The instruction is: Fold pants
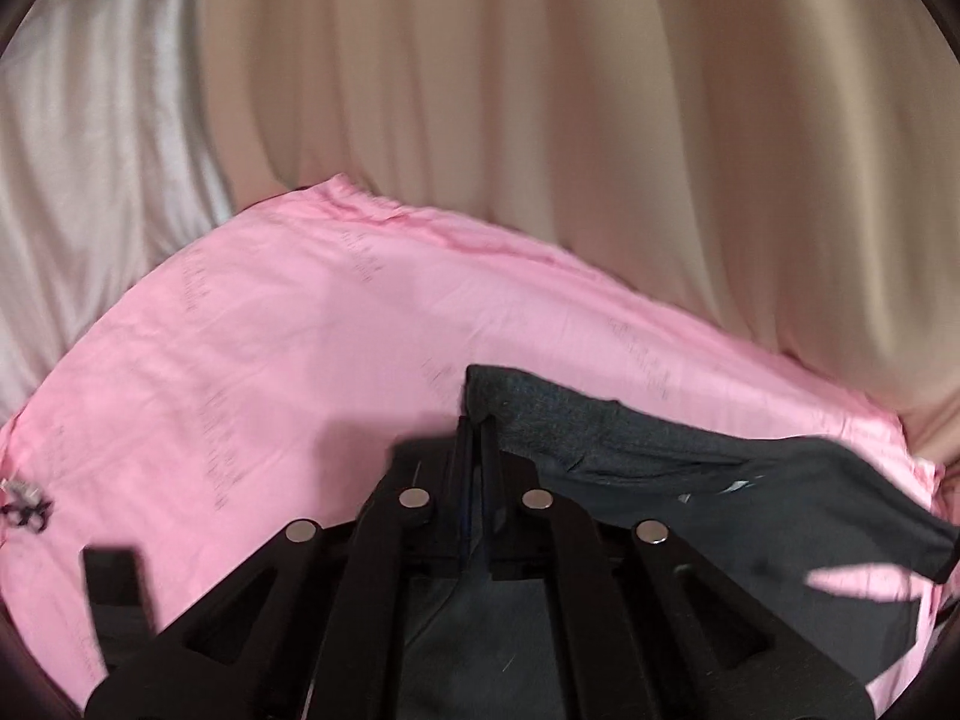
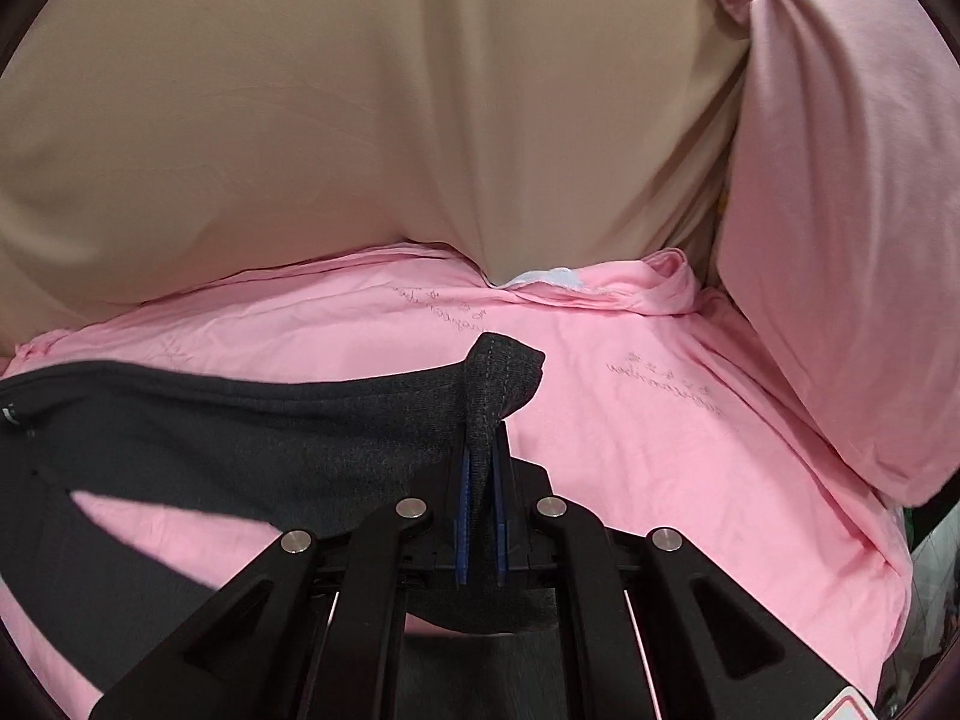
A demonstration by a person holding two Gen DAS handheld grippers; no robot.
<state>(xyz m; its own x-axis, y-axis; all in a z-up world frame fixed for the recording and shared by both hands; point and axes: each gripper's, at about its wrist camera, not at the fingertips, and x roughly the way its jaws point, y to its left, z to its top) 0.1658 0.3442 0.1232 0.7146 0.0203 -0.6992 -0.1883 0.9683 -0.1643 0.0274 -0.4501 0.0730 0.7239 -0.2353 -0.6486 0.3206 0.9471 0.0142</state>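
Clamping dark grey cloth in both claws, I hold the pants (image 2: 240, 438) up by two corners above a pink bedsheet (image 2: 630, 450). In the right wrist view, my right gripper (image 2: 482, 456) has its two blue-edged fingers (image 2: 462, 516) pressed together on a ribbed corner of the pants — the cloth stands up between them and flops over at the tip. From that pinch the garment stretches away to the left, its upper edge a stitched seam, and a gap in the hanging cloth lets a patch of pink show through low on the left.

In the left wrist view, my left gripper (image 1: 478, 438) is likewise closed on the pants (image 1: 690, 480), the fingers nipped tight on a corner that pokes up just past their tips. Here the garment runs off to the right and sags toward the near edge, again with a sliver of pink showing through on the right. This view is blurred, so the weave is hard to read.

Beyond the pants the bedsheet (image 1: 270, 360) spreads left and right, with faint script-like embroidery — I cannot read it. On the far right of the right wrist view a pink pillow (image 2: 840, 240) leans against the sheet's far edge. Farthest back hangs a beige curtain (image 2: 360, 120) in soft vertical folds, and in the left wrist view the same curtain (image 1: 600, 120) sits beside a paler, whitish drape (image 1: 90, 150) on the far left.
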